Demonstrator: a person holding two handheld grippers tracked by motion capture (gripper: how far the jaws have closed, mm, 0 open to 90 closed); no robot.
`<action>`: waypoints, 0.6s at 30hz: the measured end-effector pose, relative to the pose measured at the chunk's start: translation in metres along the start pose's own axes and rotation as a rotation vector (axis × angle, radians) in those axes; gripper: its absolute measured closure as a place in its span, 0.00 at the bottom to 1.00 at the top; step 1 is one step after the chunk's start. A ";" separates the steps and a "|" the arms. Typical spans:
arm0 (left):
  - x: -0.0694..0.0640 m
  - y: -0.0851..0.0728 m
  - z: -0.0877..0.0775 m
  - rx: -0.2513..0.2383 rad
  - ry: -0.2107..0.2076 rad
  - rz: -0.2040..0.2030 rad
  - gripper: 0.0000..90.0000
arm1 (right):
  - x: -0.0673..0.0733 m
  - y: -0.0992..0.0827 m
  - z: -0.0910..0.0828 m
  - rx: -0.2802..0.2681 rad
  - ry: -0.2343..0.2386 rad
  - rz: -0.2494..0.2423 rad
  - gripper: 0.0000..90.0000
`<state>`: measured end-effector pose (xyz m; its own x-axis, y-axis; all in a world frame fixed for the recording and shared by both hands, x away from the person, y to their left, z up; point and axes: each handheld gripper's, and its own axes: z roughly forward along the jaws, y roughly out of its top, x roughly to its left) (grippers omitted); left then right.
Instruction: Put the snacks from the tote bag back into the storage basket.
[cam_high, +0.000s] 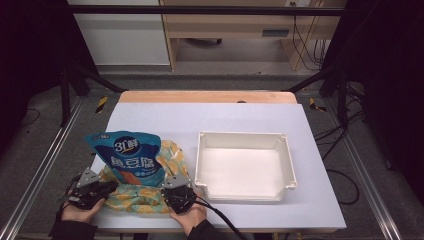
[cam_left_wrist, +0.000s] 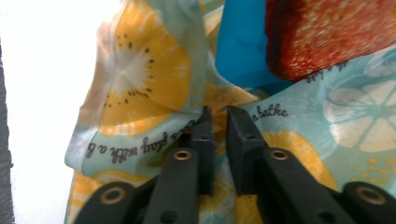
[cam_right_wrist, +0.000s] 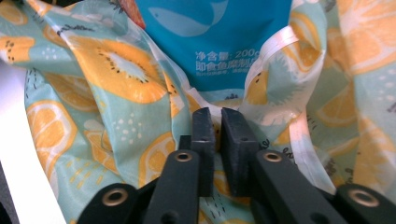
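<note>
A teal carrier bag (cam_high: 145, 194) printed with orange and kiwi slices lies at the table's front left. A blue snack packet (cam_high: 131, 155) stands half inside it, its top sticking out toward the far side. My left gripper (cam_high: 111, 187) is at the bag's left edge and my right gripper (cam_high: 173, 186) at its right edge. In the left gripper view the left gripper (cam_left_wrist: 218, 115) has its jaws a narrow gap apart, with the bag's film (cam_left_wrist: 140, 70) between them and the packet (cam_left_wrist: 243, 46) just beyond. The right gripper (cam_right_wrist: 217, 115) stands the same way at the bag's rim (cam_right_wrist: 107, 70), facing the packet (cam_right_wrist: 210, 37).
A white rectangular tray (cam_high: 245, 138) with nothing in it sits right of the bag, close to my right gripper. The pale table sheet (cam_high: 210, 115) stretches beyond it to a wooden strip at the far edge. Dark frame posts stand at both sides.
</note>
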<state>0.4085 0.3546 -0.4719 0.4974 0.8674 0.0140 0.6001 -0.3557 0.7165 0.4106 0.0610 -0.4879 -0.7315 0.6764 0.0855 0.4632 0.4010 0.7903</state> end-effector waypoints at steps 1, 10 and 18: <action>-0.001 0.000 -0.001 -0.005 0.002 -0.006 0.86 | 0.000 0.000 -0.001 -0.003 0.001 0.008 0.90; -0.003 0.002 -0.016 -0.088 -0.008 -0.026 0.75 | -0.002 0.003 -0.010 -0.048 0.020 0.016 0.81; -0.007 0.005 -0.027 -0.151 -0.012 -0.023 0.71 | -0.006 0.007 -0.018 -0.092 0.032 0.028 0.77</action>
<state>0.3911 0.3566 -0.4499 0.4930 0.8699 -0.0113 0.5106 -0.2788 0.8133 0.4090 0.0484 -0.4718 -0.7354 0.6657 0.1266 0.4367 0.3227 0.8398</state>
